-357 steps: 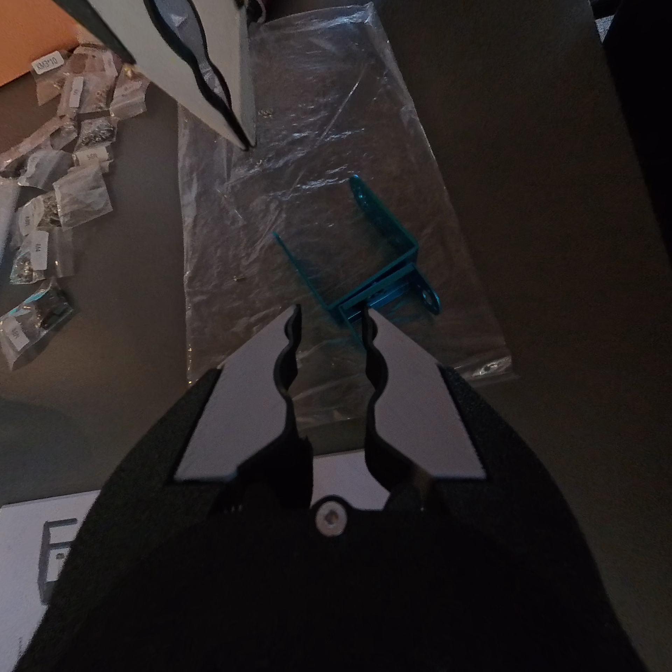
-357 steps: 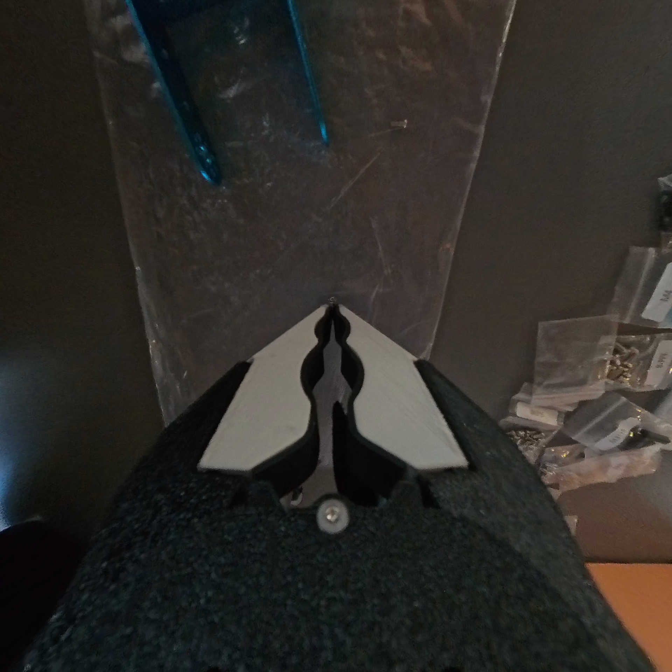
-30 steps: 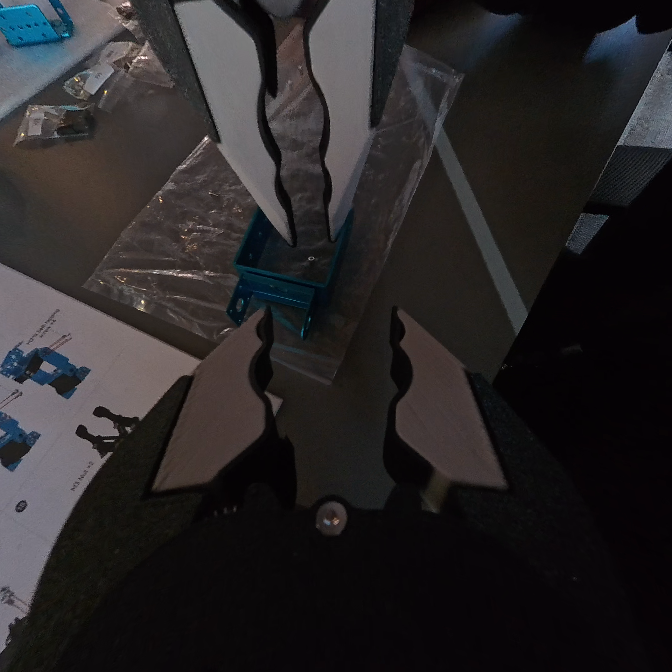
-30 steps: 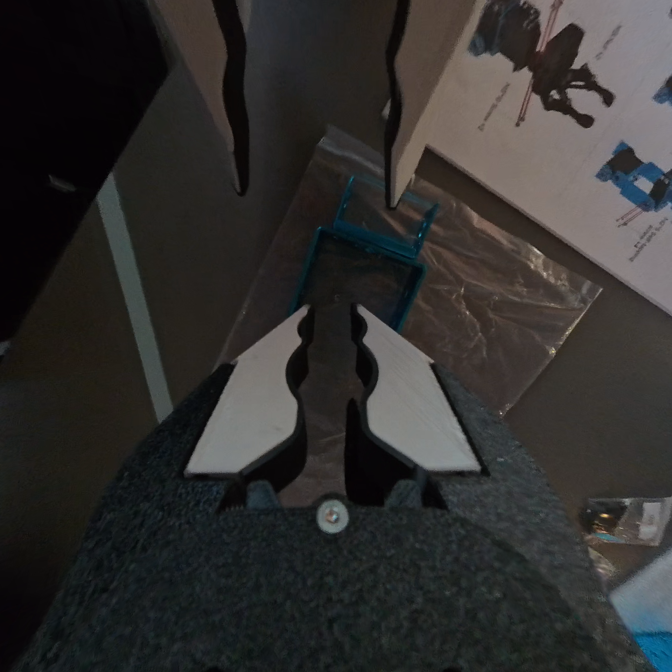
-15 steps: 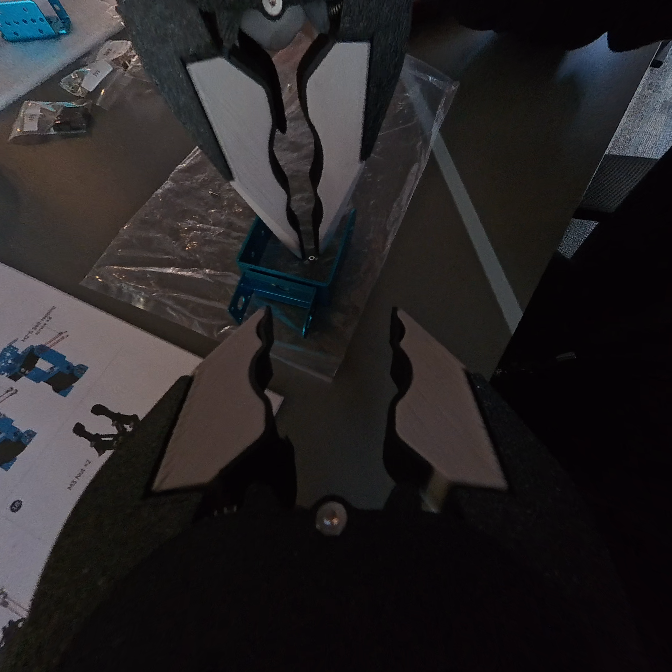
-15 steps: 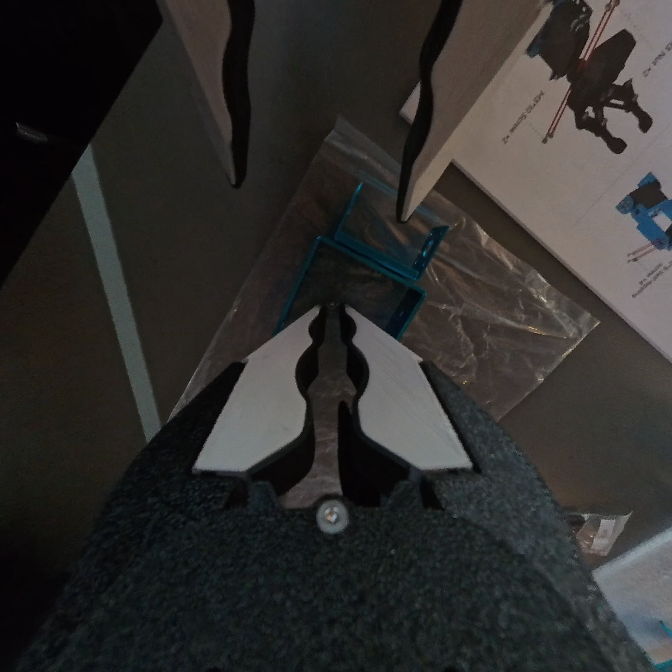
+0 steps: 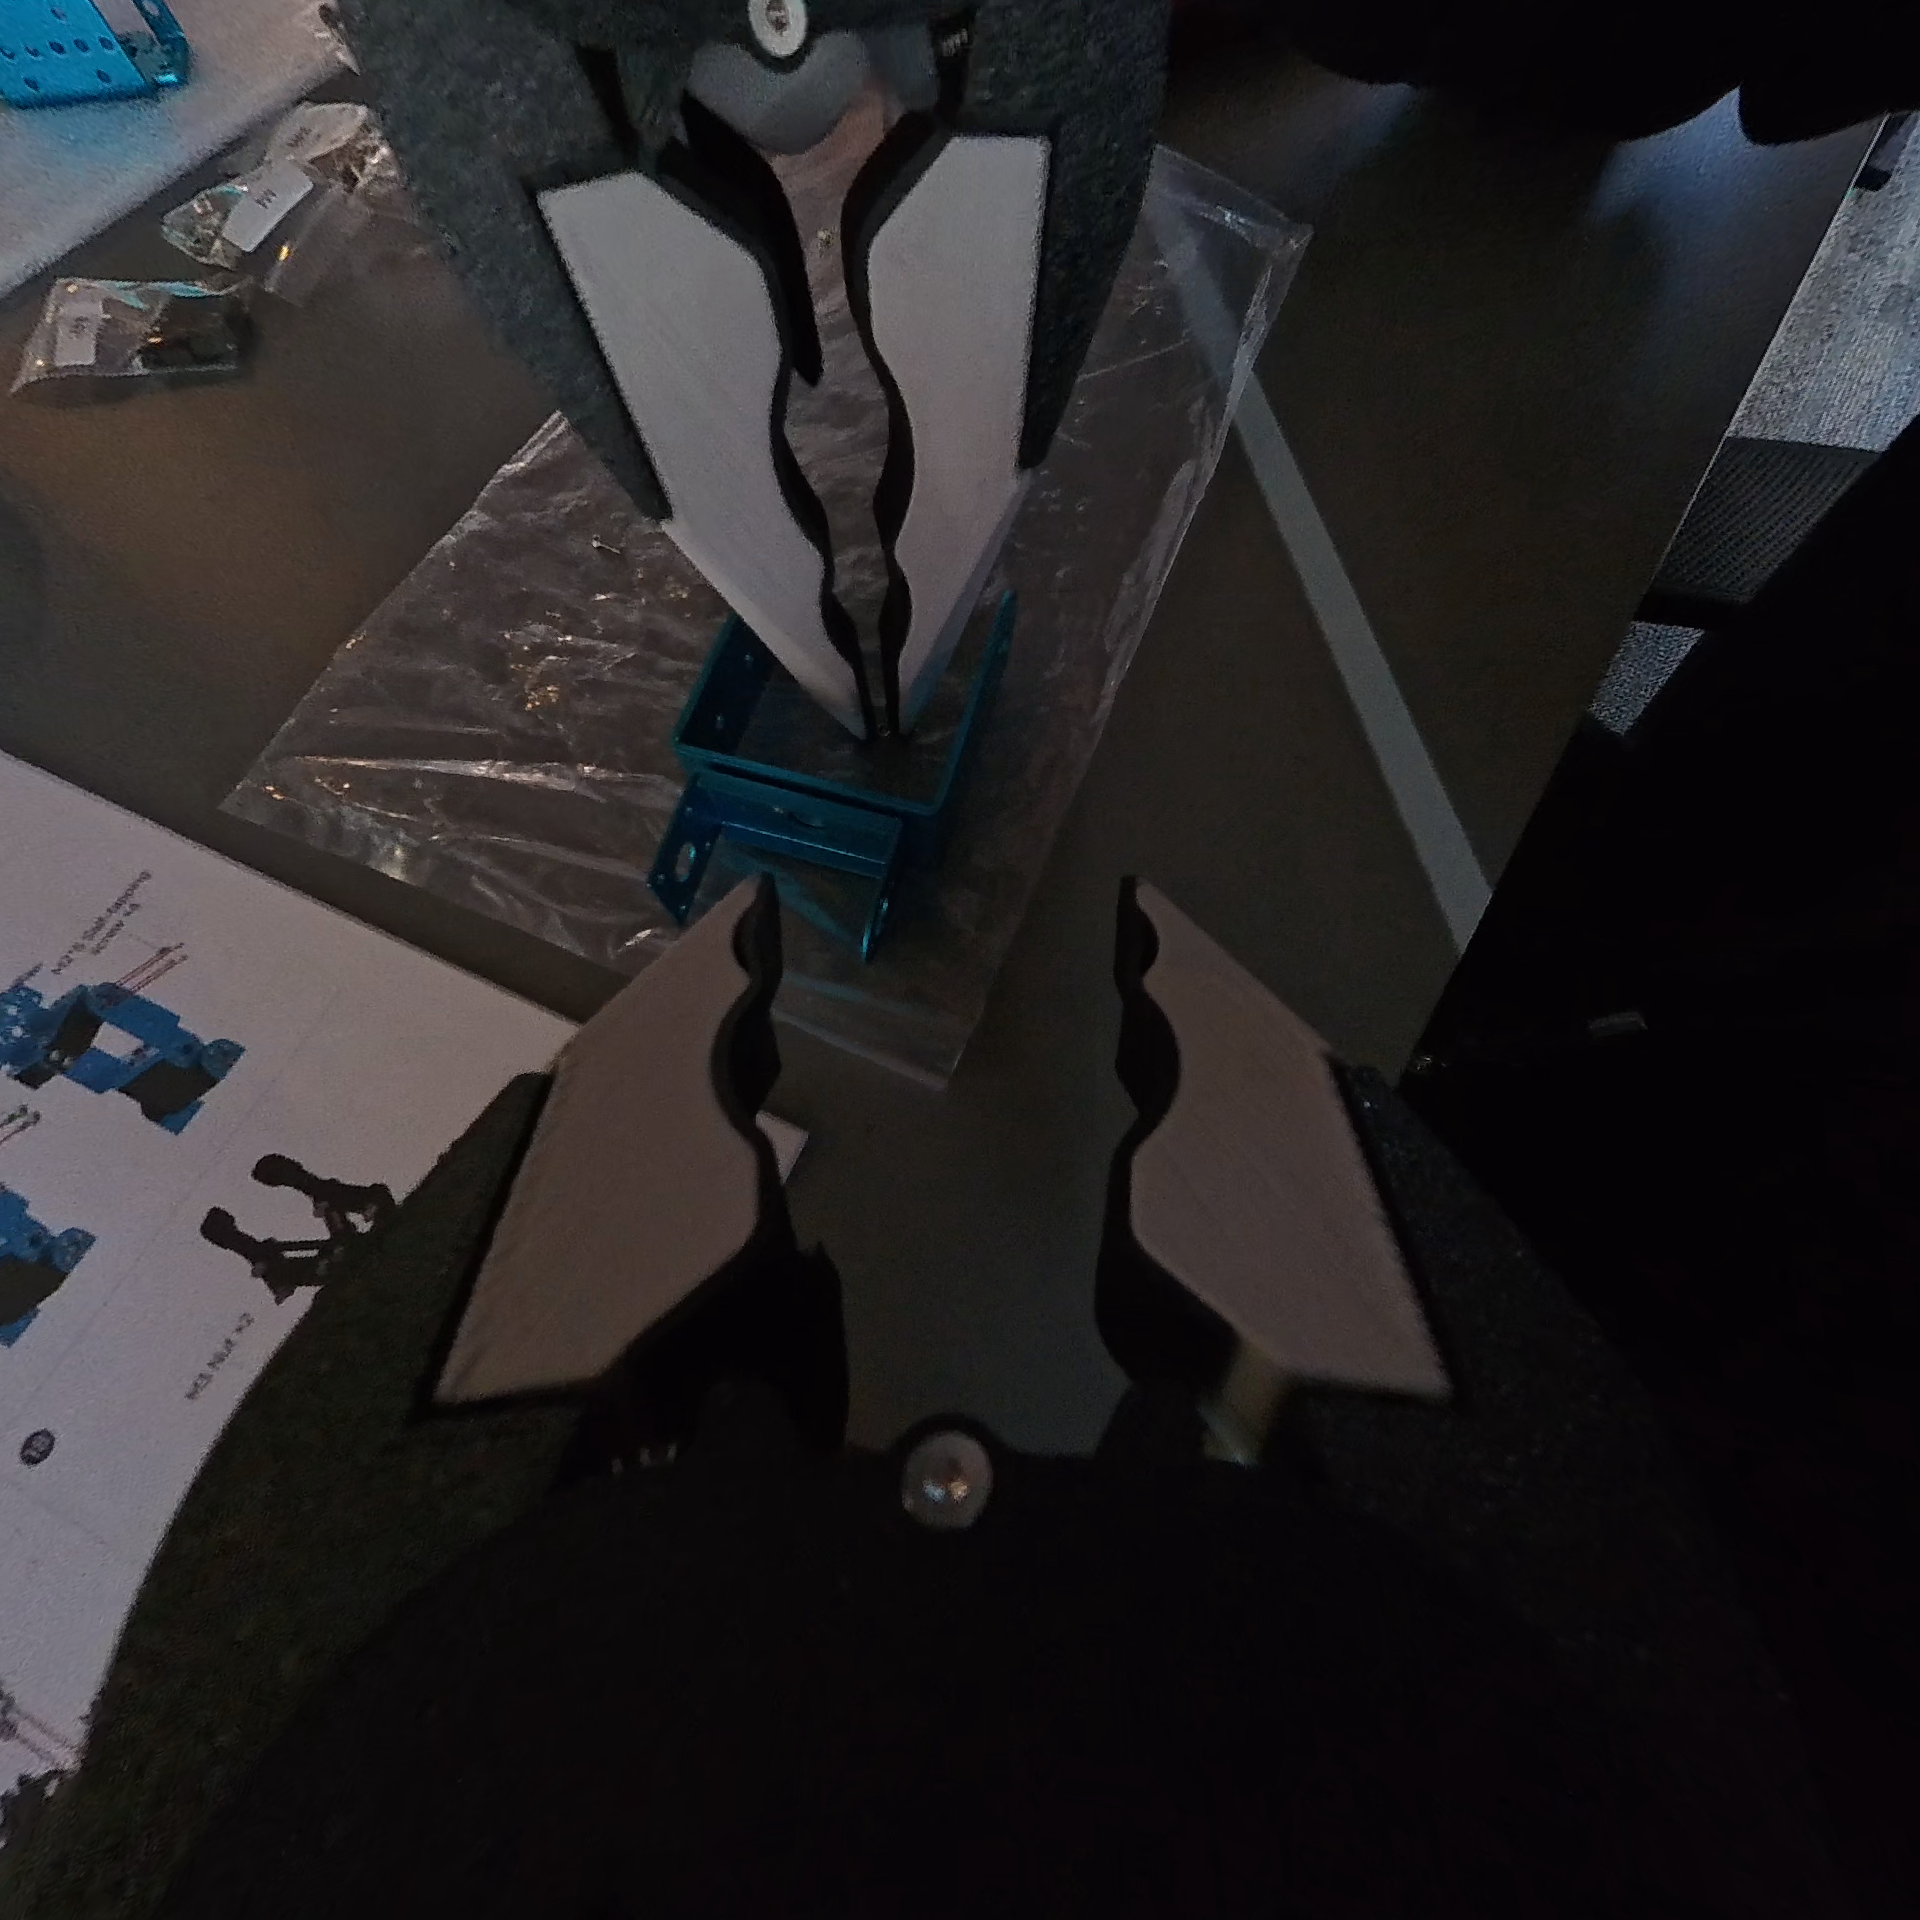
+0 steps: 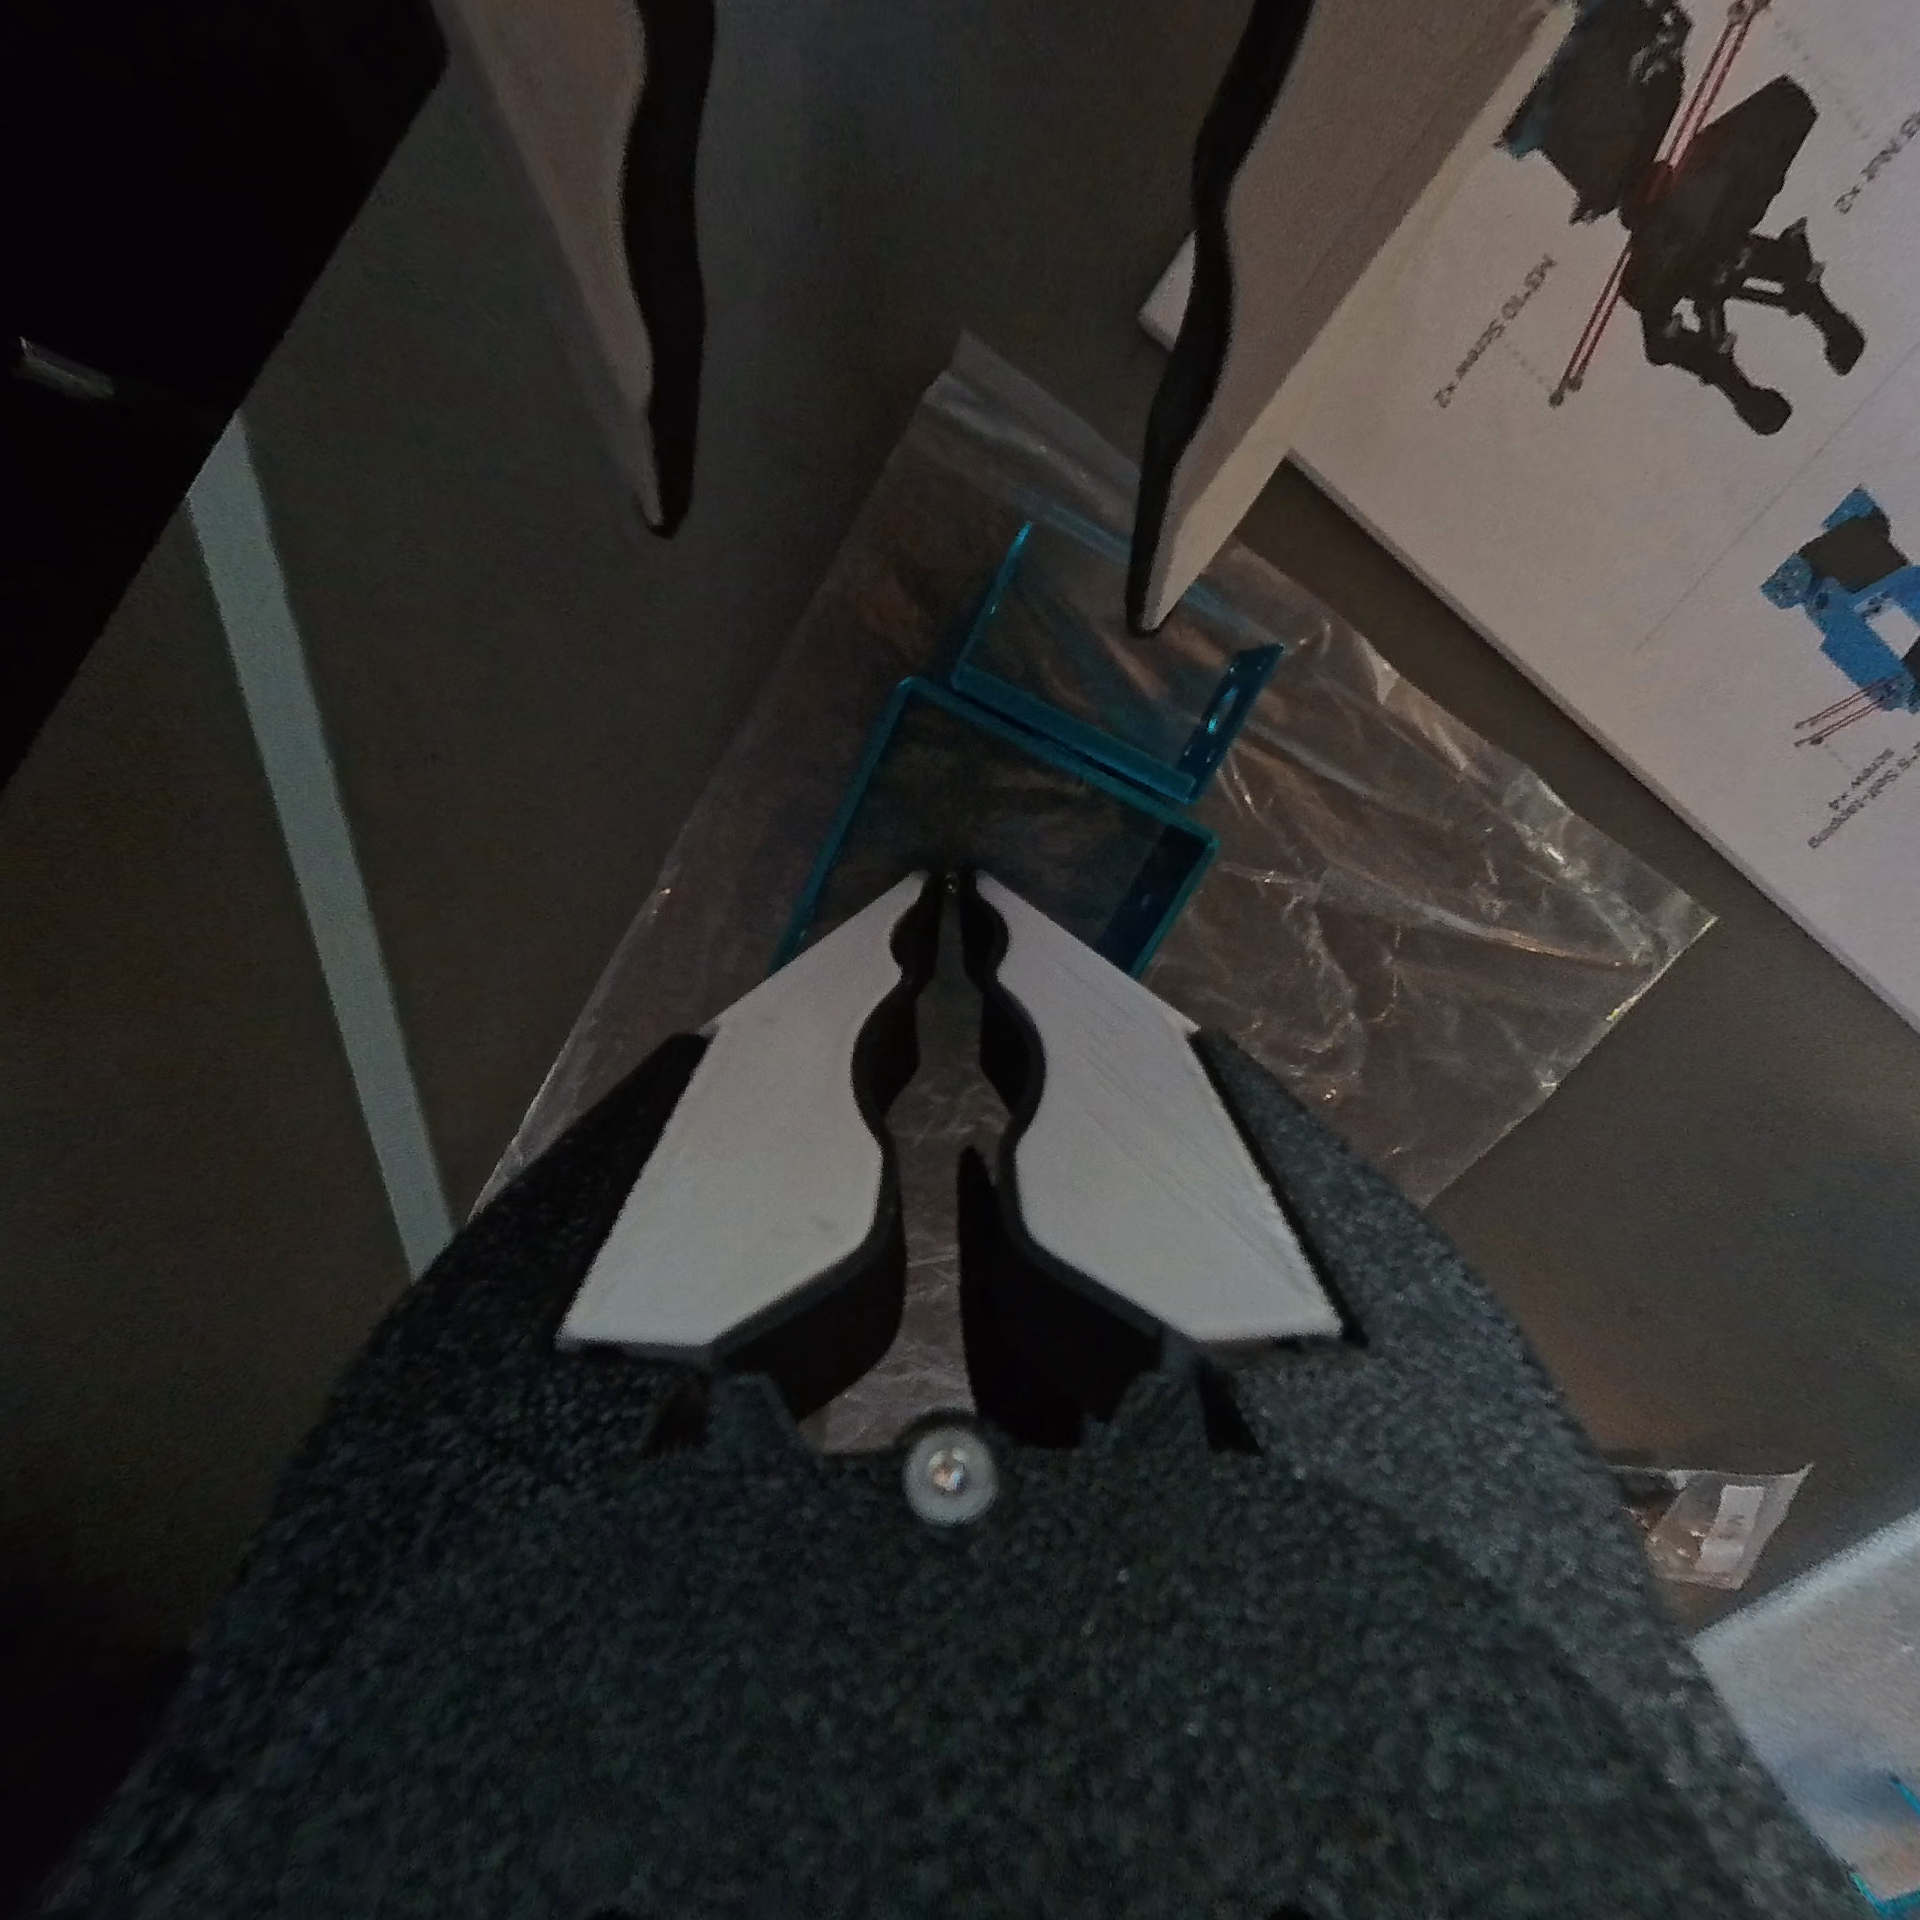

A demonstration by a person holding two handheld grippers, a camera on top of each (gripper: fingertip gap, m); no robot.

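Note:
Two joined blue metal U-brackets (image 7: 821, 774) lie on a clear plastic bag (image 7: 468, 707) on the dark table. My right gripper (image 7: 881, 725) reaches down into the larger bracket, its tips pinched on a small screw (image 7: 883, 731) on the bracket floor. In the right wrist view the right gripper (image 8: 951, 881) shows the screw (image 8: 954, 881) between its tips, inside the bracket (image 8: 1039, 727). My left gripper (image 7: 948, 894) is open and empty, its left finger (image 7: 727, 956) just in front of the smaller bracket. It hangs opposite in the right wrist view (image 8: 904, 571).
A white instruction sheet (image 7: 156, 1039) lies left of the bag. Small bags of hardware (image 7: 135, 332) and a blue plate (image 7: 83, 62) on a white pad lie at the far left. A white strip (image 7: 1351, 665) marks the table edge, with dark space beyond. The tips of one gripper are about 6 centimeters away from the tips of the other.
My right gripper has come down into the larger bracket and closed from open onto the screw. The left gripper stays open and has hardly moved.

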